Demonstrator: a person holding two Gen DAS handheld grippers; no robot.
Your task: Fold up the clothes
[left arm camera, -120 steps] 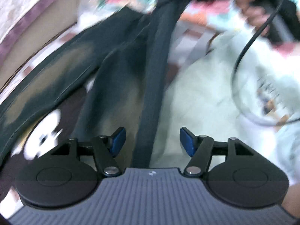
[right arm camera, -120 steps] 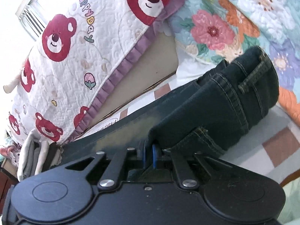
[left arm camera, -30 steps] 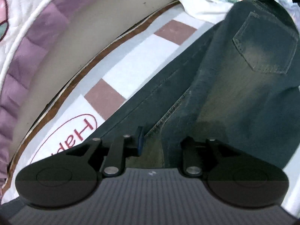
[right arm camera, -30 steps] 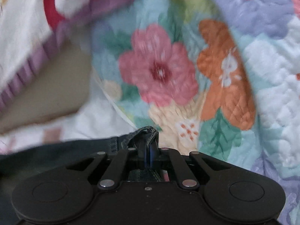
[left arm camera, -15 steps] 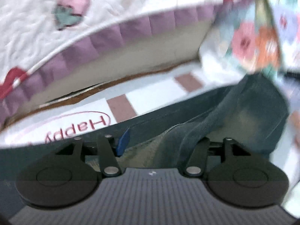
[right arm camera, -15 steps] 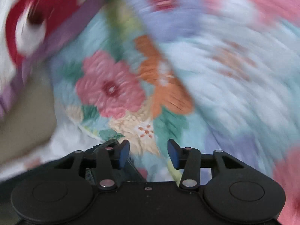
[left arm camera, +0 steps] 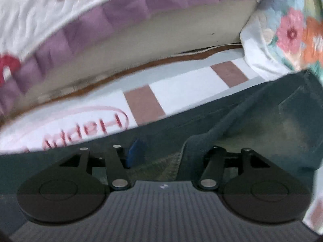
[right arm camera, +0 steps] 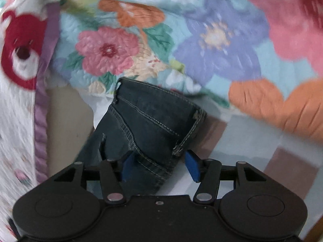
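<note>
Dark blue jeans lie along the checked bed sheet, the back pocket showing at the right. My left gripper stands open low over them; its left blue pad shows, while a raised denim fold hides the right fingertip. In the right wrist view the waistband end of the jeans rests on the sheet. My right gripper is open, its two blue pads either side of the waistband corner without pinching it.
A white bear-print quilt with purple trim runs along the far side above a beige panel. A floral quilt is bunched just beyond the waistband. Bare checked sheet lies right of the jeans.
My right gripper opened, let go of the waistband and drew back from the floral quilt. My left gripper's fingers spread wider and its view swung up toward the bear quilt.
</note>
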